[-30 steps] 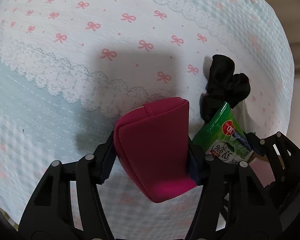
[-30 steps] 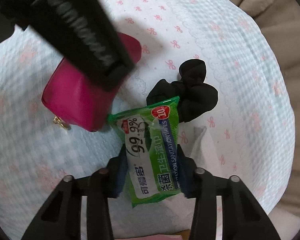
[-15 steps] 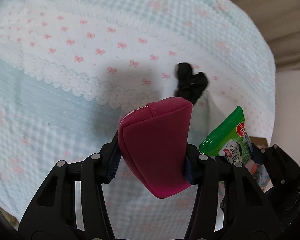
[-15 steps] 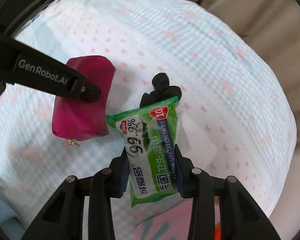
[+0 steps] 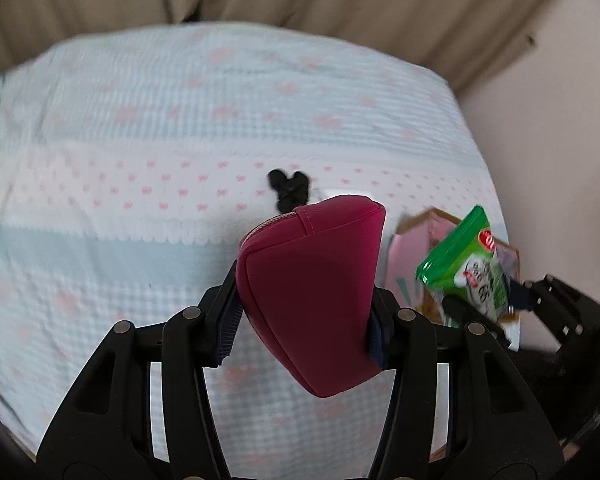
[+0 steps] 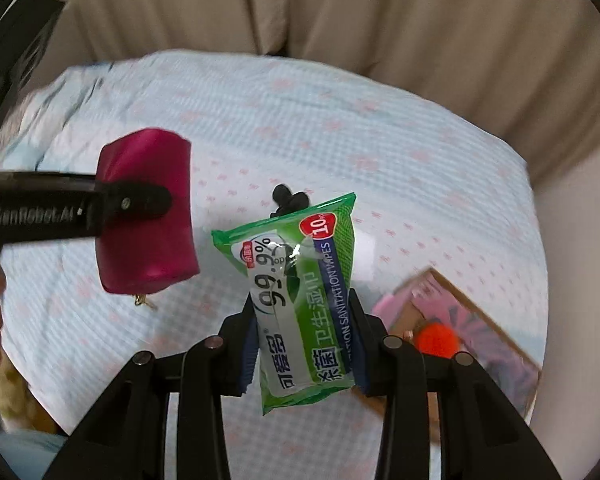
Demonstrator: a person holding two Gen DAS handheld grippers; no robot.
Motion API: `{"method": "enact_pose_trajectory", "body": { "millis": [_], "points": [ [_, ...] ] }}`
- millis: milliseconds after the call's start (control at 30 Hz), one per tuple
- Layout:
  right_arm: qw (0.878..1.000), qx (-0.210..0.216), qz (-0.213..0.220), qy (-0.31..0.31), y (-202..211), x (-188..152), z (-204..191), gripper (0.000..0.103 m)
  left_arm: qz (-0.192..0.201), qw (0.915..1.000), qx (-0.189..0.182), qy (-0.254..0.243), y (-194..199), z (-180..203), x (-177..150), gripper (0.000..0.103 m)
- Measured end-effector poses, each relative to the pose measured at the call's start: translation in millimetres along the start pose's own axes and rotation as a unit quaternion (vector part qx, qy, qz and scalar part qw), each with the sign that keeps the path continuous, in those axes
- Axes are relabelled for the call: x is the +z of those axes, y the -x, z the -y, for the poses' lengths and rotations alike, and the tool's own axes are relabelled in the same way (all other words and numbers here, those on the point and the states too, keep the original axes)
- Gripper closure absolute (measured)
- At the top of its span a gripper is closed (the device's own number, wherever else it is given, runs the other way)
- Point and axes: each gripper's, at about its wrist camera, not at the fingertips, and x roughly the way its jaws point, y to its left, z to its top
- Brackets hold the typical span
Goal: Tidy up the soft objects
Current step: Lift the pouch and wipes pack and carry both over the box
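The left gripper [image 5: 306,316] pinches a magenta zip pouch [image 5: 312,280] between its blue-padded fingers, holding it in the air above the bed [image 5: 140,140]. The right gripper [image 6: 304,344] is clamped on a green pack of wet wipes [image 6: 300,300], also lifted clear of the bedspread, with the pack standing up out of the fingers and its printed face toward the camera.

In the left wrist view the pouch shows end-on, zipper seam at its top. The wipes pack [image 5: 466,264] appears at the right, tilted, with the dark frame of the right gripper beneath it. Behind it sits a cardboard box with a pink patterned lining [image 5: 416,240], near the bed's right edge.

The right wrist view shows what the left cannot: the pouch [image 6: 148,216] from its broad side, a small gold zip pull dangling below it, and the left gripper's black finger [image 6: 136,200], lettered with a brand name, pressed across it. The same box [image 6: 480,328] lies open by the bed's right edge, and an orange fluffy ball [image 6: 436,338] rests inside it, partly hidden by the gripper.

A black bundle of fabric [image 5: 288,190] lies on the bedspread toward the middle, among the pink bows; both views catch it [image 6: 290,198]. Beige curtains [image 6: 340,20] hang beyond the bed's far edge.
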Motion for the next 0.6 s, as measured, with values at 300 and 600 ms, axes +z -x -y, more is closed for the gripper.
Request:
{"method": "enact_pose_trajectory", "body": {
  "millis": [300, 600],
  "points": [
    [0.990, -0.031, 0.035, -0.133, 68.8, -29.9, 7.3, 0.068, 0.029, 0.9923, -0.039, -0.114, 57.5, 52.5, -20.5, 0.055],
    [0.968, -0.057, 0.062, -0.236, 120.7, -65.1, 52.7, 0.068, 0.030, 0.9827, -0.078, -0.165, 66.6, 125.9, -37.1, 0.055]
  ]
}}
